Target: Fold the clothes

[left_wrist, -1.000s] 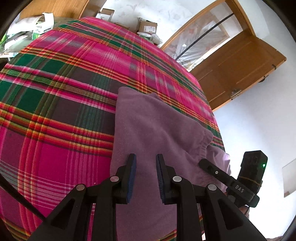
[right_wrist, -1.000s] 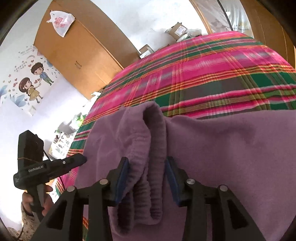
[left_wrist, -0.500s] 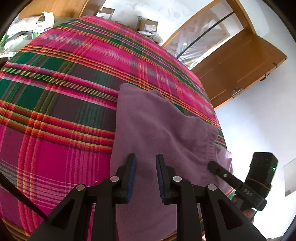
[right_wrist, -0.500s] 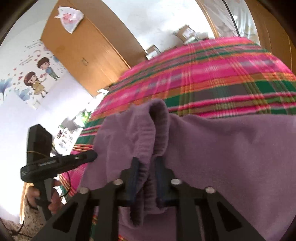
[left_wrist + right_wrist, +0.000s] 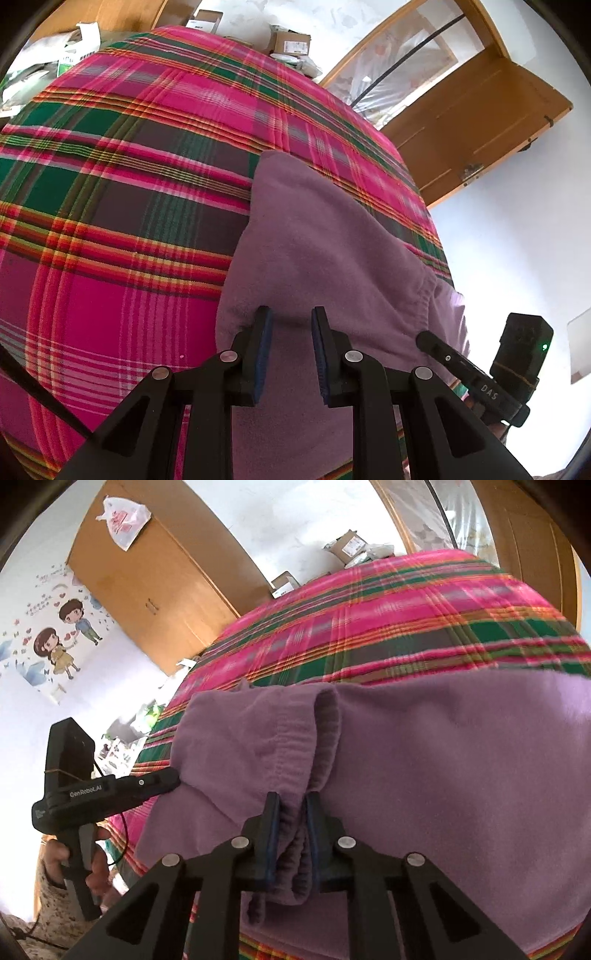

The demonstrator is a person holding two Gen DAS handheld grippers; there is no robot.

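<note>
A purple fleece garment (image 5: 317, 254) lies on a pink and green plaid bedspread (image 5: 118, 192); it also fills the lower right wrist view (image 5: 443, 760). My left gripper (image 5: 290, 321) is open, its blue pads on either side of the garment's near left edge, with cloth between them. My right gripper (image 5: 291, 805) is shut on the garment's ribbed, gathered waistband (image 5: 317, 746). The right gripper shows in the left wrist view (image 5: 480, 373), at the garment's right edge. The left gripper shows in the right wrist view (image 5: 110, 786), held by a hand at the garment's left corner.
Cardboard boxes (image 5: 290, 42) and clutter stand beyond the far edge of the bed. A wooden door (image 5: 476, 122) is at the right, a wooden wardrobe (image 5: 155, 590) with a hanging plastic bag (image 5: 123, 520) at the left. The plaid bedspread stretches to the left of the garment.
My right gripper closed on the waistband fold, having stood open around it. My left gripper stayed open and edged forward onto the garment's edge.
</note>
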